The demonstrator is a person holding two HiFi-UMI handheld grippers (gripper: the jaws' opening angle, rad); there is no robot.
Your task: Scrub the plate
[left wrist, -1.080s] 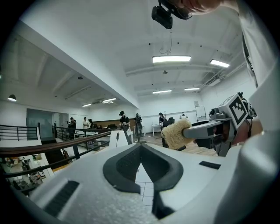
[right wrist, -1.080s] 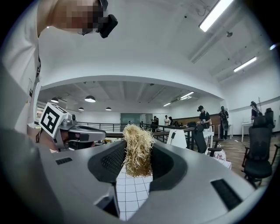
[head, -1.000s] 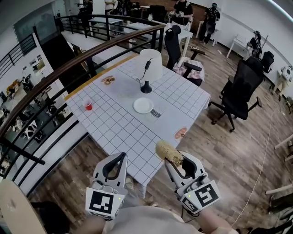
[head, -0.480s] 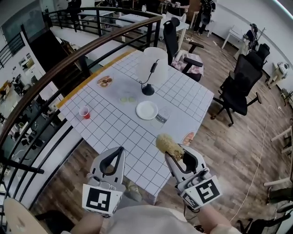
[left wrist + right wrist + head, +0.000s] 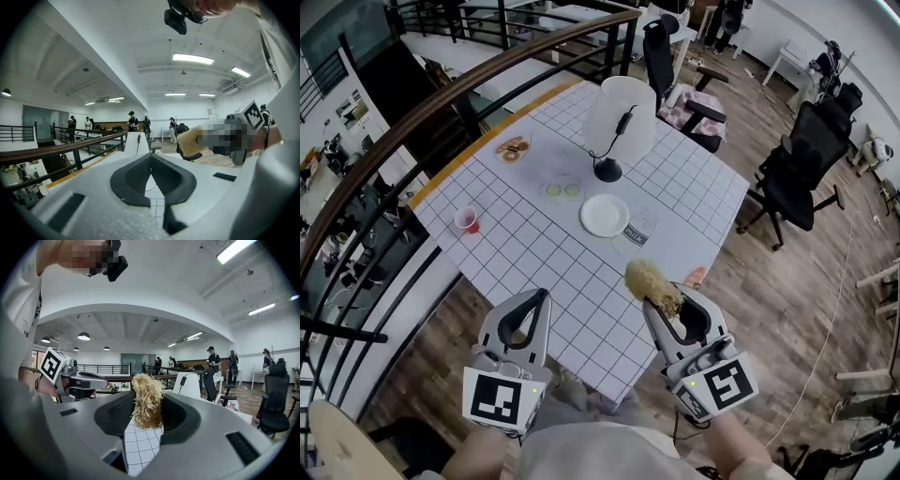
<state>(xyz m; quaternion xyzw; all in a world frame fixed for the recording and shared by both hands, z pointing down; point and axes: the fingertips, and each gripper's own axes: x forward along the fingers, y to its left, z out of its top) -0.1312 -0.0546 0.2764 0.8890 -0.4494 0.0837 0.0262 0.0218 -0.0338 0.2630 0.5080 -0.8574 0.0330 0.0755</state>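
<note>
A white grid-patterned worktop is filling the middle of the head view, with its near corner pointing toward the person. A white-shaded lamp is standing toward its far side. Both tongs are hovering at the near corner, well apart from the plate. The left tongs are resting pressed together with nothing between them. The right tongs are clamping a straw-coloured fibrous scrubber, which is sticking out past their tips. The white plate is lying flat on the worktop just in front of the lamp's base, with a clear glass sitting just beside it. A small red cup is standing near the left edge.
</note>
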